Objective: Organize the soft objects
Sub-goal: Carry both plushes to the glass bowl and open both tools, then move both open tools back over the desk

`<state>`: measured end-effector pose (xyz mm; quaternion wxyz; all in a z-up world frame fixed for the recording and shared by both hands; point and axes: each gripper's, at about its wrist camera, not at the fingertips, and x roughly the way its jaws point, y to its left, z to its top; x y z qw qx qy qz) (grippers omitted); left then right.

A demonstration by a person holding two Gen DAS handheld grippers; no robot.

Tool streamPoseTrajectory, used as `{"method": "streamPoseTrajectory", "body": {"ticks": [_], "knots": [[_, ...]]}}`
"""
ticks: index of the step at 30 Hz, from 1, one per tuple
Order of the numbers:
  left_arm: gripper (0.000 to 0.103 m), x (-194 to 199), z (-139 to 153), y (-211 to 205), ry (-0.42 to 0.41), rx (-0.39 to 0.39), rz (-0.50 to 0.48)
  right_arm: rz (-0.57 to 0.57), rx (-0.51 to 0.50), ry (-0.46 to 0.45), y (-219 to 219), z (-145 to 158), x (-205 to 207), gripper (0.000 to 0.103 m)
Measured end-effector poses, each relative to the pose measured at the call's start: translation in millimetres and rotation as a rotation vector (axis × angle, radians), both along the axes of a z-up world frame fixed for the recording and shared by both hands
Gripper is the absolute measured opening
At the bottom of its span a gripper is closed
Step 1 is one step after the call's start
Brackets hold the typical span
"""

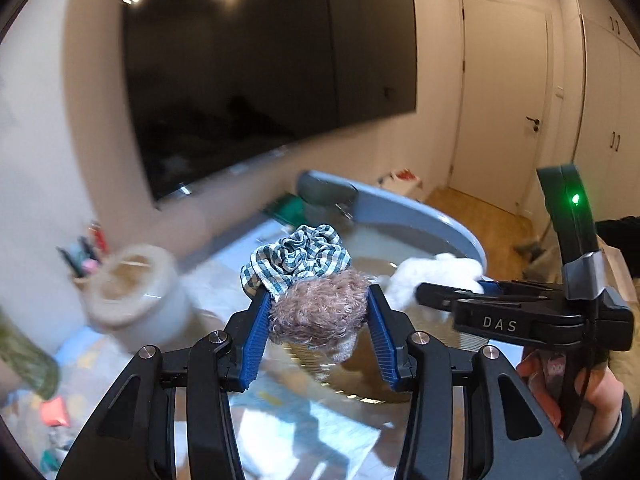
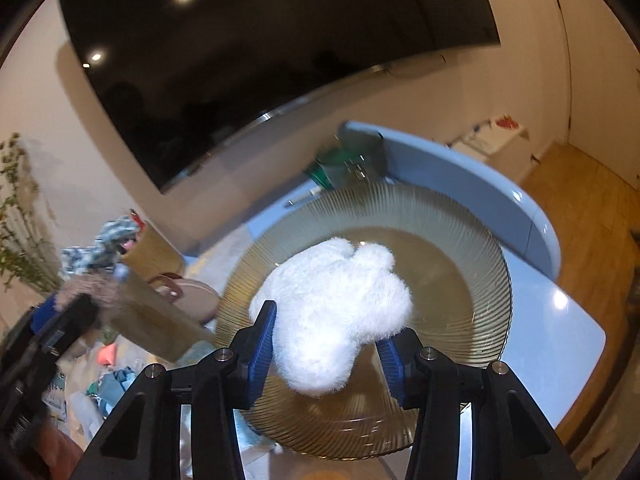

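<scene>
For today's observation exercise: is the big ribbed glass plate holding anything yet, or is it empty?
Empty. The plate shows a bare centre; the white fluffy piece hangs above it between the right gripper's fingers.

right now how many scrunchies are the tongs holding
3: a checked scrunchie and a fuzzy brown scrunchie together in the left tongs, a fluffy white scrunchie in the right tongs over the glass dish.

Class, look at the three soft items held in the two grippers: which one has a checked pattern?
The green-and-white checked fabric scrunchie, held in the left gripper above the fuzzy brown-pink scrunchie. The fluffy white scrunchie in the right gripper is plain.
</scene>
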<state>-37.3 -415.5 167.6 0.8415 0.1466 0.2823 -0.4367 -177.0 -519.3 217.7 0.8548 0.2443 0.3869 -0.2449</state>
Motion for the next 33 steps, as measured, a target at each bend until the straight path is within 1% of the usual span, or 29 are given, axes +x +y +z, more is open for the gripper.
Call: {"method": "streamPoseTrajectory", "body": {"ticks": [1, 2, 3, 4, 6, 9, 11, 14, 18, 19, 20, 22, 23, 24, 25, 28, 31, 33], "knots": [[0.05, 1.2, -4.4, -5.2, 0.004, 0.008, -0.004, -0.009, 0.02, 0.007, -3.5, -2.9, -0.2, 0.056], [0.06, -0.5, -9.2, -10.7, 0.003, 0.022, -0.008, -0.019, 0.047, -0.001, -7.0, -5.0, -2.0, 0.065], [0.074, -1.9, -13.6, -16.2, 0.002, 0.037, -0.02, -0.026, 0.061, -0.014, -9.5, -5.7, -3.5, 0.069], [0.078, -3.0, -17.4, -20.6, 0.003, 0.052, -0.032, -0.035, 0.07, -0.022, -11.7, -5.8, -5.6, 0.073], [0.078, -7.2, -21.1, -19.9, 0.002, 0.066, -0.042, -0.05, 0.074, -0.015, -14.4, -5.2, -11.7, 0.075], [0.078, -15.9, -18.2, -10.0, -0.008, 0.059, -0.066, -0.044, 0.07, -0.014, -13.8, -1.5, -20.7, 0.075], [0.078, -18.3, -13.8, 4.6, -0.011, 0.053, -0.066, -0.039, 0.052, -0.007, -9.4, 0.4, -25.6, 0.075], [0.078, -23.9, -7.3, 28.6, -0.028, 0.044, -0.039, -0.034, 0.039, -0.002, 0.2, 0.1, -30.1, 0.076], [0.078, -31.9, 2.1, 81.6, -0.038, 0.024, 0.016, 0.001, 0.038, -0.006, 12.6, -2.5, -23.0, 0.077], [0.078, -35.1, 4.9, 100.0, -0.045, 0.018, 0.038, 0.012, 0.021, -0.011, 16.5, -1.8, -18.7, 0.078], [0.078, -37.9, 7.2, 114.5, -0.052, 0.014, 0.057, 0.013, 0.005, -0.01, 18.3, -1.9, -15.1, 0.083], [0.078, -42.6, 10.2, 146.0, -0.075, 0.016, 0.115, 0.003, -0.016, 0.006, 23.6, -3.6, -8.5, 0.086], [0.078, -47.0, 10.5, 170.9, -0.088, 0.02, 0.162, 0.016, 0.0, 0.003, 28.3, -5.3, -5.4, 0.086], [0.078, -49.9, 11.0, 183.8, -0.09, 0.02, 0.184, 0.032, 0.017, -0.007, 33.6, -6.5, -4.1, 0.086], [0.078, -52.9, 10.8, 205.5, -0.086, 0.018, 0.217, 0.052, 0.03, -0.014, 40.8, -8.1, -2.3, 0.086], [0.078, -59.7, 8.5, 275.8, -0.068, 0.007, 0.353, 0.143, 0.031, -0.005, 78.8, -12.2, 5.2, 0.086], [0.078, -61.6, 12.4, 325.6, -0.076, -0.003, 0.459, 0.235, 0.025, -0.004, 115.3, -13.2, 10.9, 0.086], [0.078, -67.0, 21.4, 359.3, -0.095, -0.026, 0.527, 0.283, -0.004, -0.016, 143.7, -10.6, 12.3, 0.086]]}}
